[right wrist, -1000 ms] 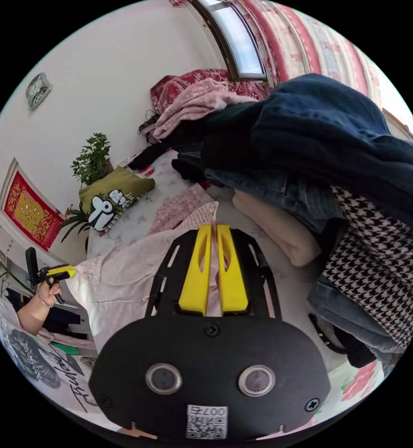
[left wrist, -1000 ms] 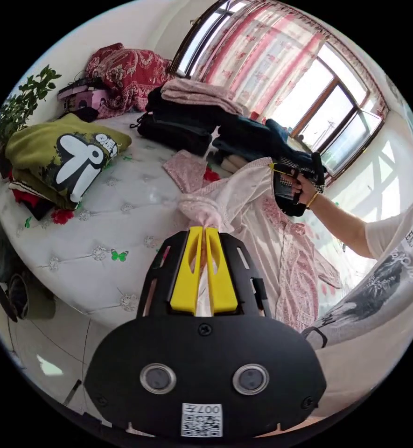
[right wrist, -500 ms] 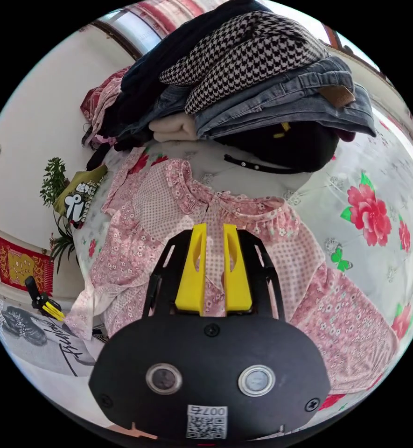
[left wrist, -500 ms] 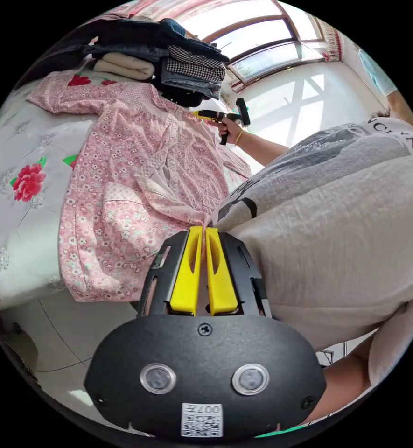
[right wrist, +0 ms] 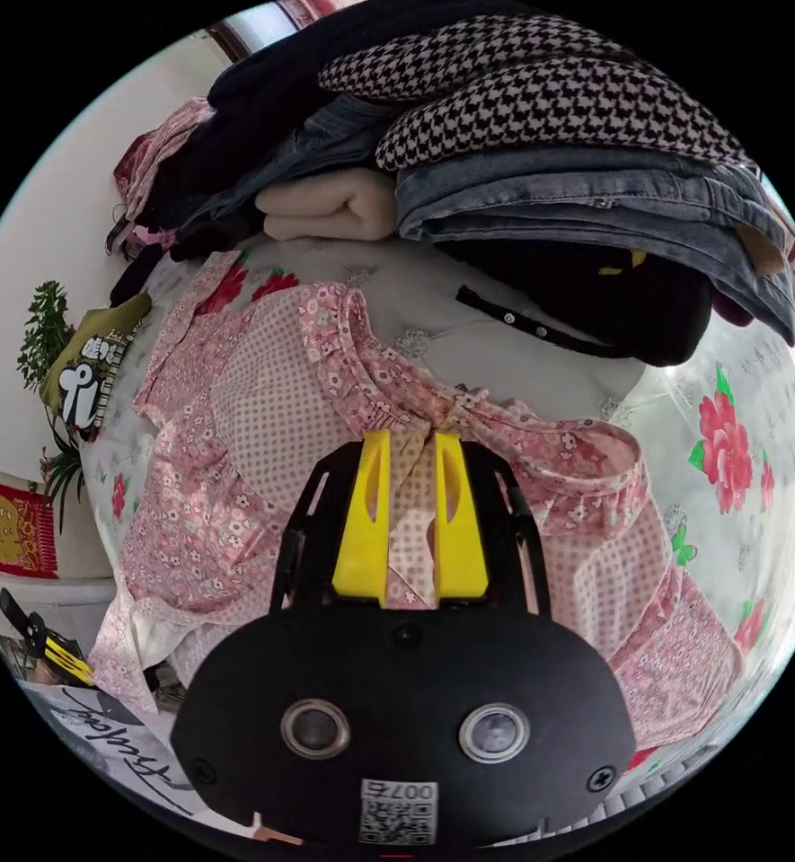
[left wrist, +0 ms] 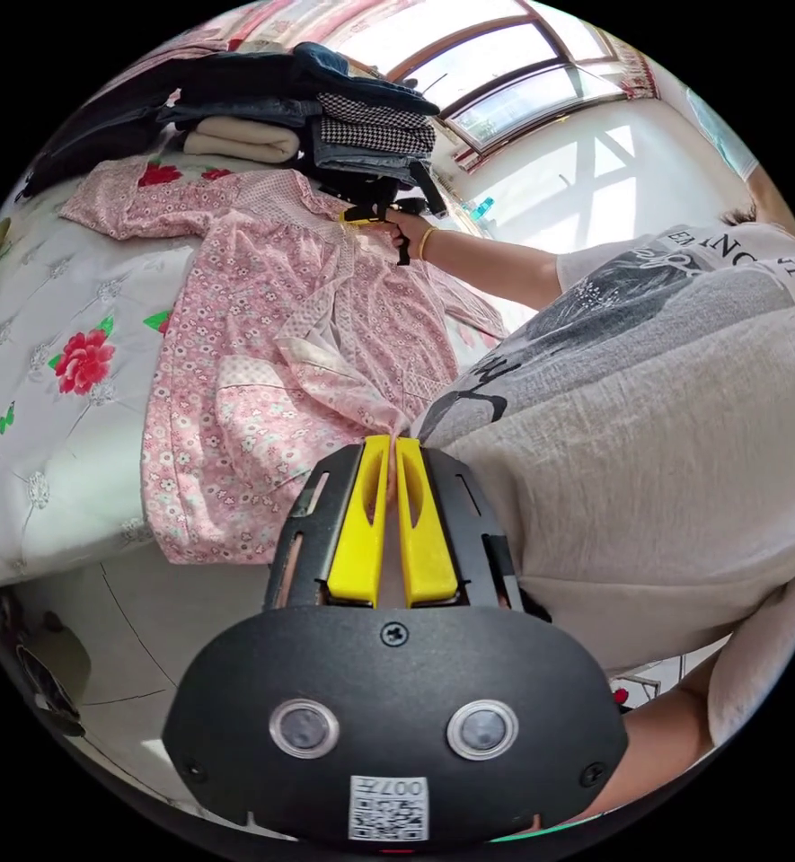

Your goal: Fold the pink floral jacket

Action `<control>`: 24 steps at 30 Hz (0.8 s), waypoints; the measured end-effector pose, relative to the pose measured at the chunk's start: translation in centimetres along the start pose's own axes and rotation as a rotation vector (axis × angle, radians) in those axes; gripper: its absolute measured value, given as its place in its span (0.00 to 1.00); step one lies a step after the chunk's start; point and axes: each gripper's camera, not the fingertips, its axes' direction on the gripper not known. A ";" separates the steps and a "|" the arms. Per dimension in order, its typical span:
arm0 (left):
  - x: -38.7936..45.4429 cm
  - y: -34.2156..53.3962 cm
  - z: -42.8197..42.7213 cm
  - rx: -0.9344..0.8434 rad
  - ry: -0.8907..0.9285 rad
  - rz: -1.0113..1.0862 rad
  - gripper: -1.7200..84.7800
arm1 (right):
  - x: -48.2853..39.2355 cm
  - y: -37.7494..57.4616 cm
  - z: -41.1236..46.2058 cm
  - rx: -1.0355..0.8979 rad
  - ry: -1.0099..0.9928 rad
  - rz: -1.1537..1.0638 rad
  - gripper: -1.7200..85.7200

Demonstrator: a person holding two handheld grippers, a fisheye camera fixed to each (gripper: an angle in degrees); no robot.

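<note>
Left gripper view: we see our left gripper (left wrist: 390, 440) at the jacket's bottom hem, close against our shirt (left wrist: 649, 431).
Left jaws: pressed nearly together, with a pinch of hem cloth between the tips.
Jacket: the pink floral jacket (left wrist: 262, 359) lies face up and spread on the white bed (left wrist: 47, 467), its hem hanging over the bed's near edge above the pale floor (left wrist: 172, 646).
Right gripper: we see it (left wrist: 354, 215) in our hand (left wrist: 408, 229) at the collar end, just beside the clothes pile (left wrist: 325, 126).
Right jaws: in the right gripper view they (right wrist: 412, 444) stand a little apart over the collar (right wrist: 469, 422); we cannot tell whether they press the cloth between them.
Open room: bare flowered bedcover lies on both sides of the jacket; the stacked clothes crowd the collar edge.
</note>
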 end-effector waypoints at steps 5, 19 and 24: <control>0.7 -0.5 1.3 0.009 -0.020 0.002 0.01 | -2.1 0.5 -1.4 0.071 0.116 -0.088 0.02; 1.6 -3.1 14.8 -0.343 -0.078 0.192 0.08 | 3.7 4.2 -2.9 0.056 0.173 0.177 0.04; 0.9 -1.3 13.4 -0.209 -0.110 0.118 0.09 | -0.3 12.4 -8.2 0.214 -0.046 0.077 0.06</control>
